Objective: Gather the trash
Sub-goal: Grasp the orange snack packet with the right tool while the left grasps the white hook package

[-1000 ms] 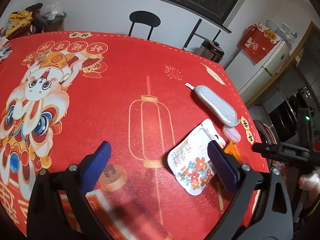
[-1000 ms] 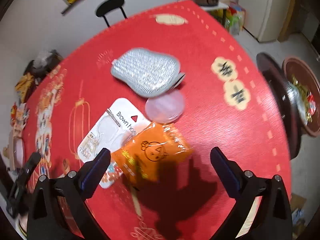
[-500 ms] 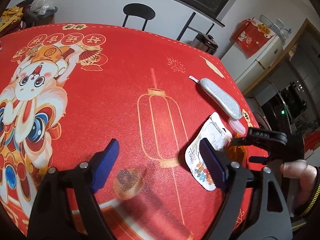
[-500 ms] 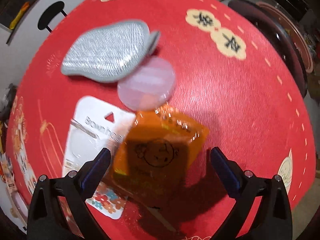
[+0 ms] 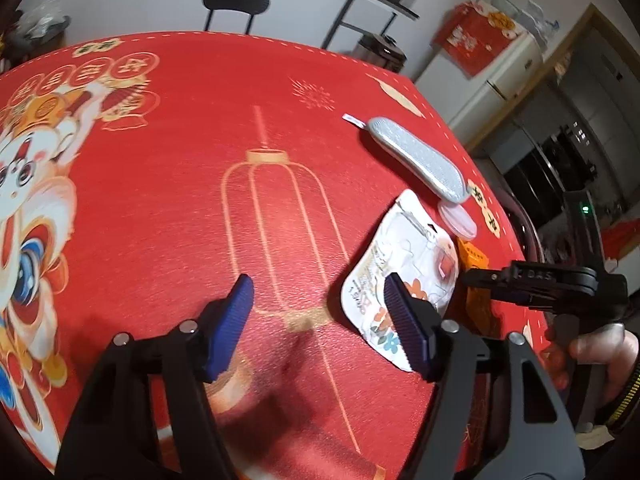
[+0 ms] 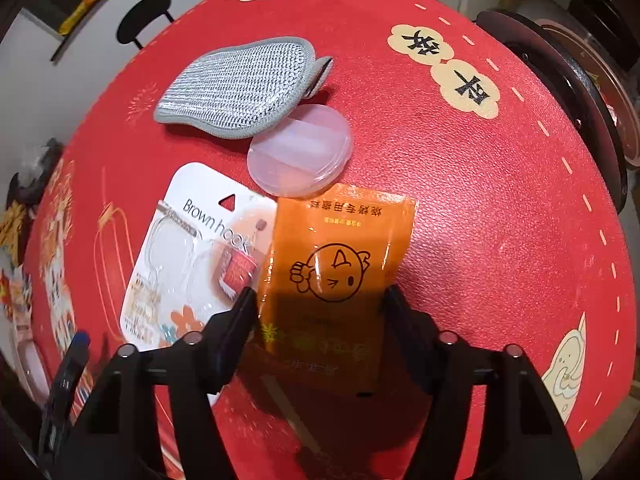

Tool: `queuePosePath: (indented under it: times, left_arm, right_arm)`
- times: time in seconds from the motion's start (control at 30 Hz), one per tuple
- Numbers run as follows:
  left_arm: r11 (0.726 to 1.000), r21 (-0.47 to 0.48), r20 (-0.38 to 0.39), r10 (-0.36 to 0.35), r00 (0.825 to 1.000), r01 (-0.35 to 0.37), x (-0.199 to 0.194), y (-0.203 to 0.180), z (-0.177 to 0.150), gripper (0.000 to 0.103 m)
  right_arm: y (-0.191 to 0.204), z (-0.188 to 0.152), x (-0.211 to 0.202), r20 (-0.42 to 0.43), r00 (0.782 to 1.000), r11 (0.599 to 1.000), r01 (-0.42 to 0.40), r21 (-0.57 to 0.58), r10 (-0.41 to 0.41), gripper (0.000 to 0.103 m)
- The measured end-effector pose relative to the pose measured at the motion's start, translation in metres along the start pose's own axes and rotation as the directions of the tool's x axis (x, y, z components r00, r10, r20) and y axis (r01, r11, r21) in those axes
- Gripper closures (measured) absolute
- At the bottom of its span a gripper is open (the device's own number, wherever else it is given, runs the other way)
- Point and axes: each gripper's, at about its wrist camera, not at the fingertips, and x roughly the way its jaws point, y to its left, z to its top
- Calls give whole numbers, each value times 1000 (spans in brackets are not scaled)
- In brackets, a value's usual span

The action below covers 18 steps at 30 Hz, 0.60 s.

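An orange packet [image 6: 336, 264] with a winking cartoon face lies flat on the red tablecloth [image 6: 480, 200]. My right gripper [image 6: 318, 298] points down over it; its jaws are closing, with the packet's near end between them and the fingers at its two side edges. Left of the packet lies a white "Brown hook" card pack [image 6: 188, 248], partly under it. My left gripper [image 5: 316, 284] hovers low over bare cloth with its jaws closing on nothing, its right finger [image 5: 404, 320] overlapping the white pack [image 5: 408, 248]. A hand holds the right gripper [image 5: 472, 276] just beyond.
A clear round plastic case [image 6: 300, 160] and a grey mesh scrubbing pad [image 6: 240, 88] lie behind the packet. The table edge curves close on the right, with a dark round stand [image 6: 580, 80] beside it. A black stool [image 5: 236, 0] and a rice cooker [image 5: 380, 52] stand beyond the table.
Both grippers have sunk toward the table and their jaws have narrowed. The right one now straddles the orange packet. The left one has drawn closer to the white pack.
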Motion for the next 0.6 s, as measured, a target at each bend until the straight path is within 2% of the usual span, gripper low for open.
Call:
queuePosePath:
  times: [0.13, 0.3, 0.5, 0.6]
  left_arm:
    - [999, 45, -40, -20, 999, 22, 14, -9, 8, 38]
    - [989, 138, -103, -40, 994, 54, 34, -25, 20, 39]
    - [958, 270, -189, -41, 981, 92, 62, -49, 35, 37]
    - [942, 323, -200, -20, 980, 86, 72, -61, 38, 37]
  right_arm:
    - [-8, -7, -5, 22, 1000, 998, -17, -60, 18, 44]
    - [-29, -13, -18, 50, 997, 993, -56, -101, 62, 52]
    - [-45, -4, -24, 65, 996, 991, -57, -123, 65, 57]
    - [-54, -6, -26, 68, 995, 991, -70, -113, 78, 57]
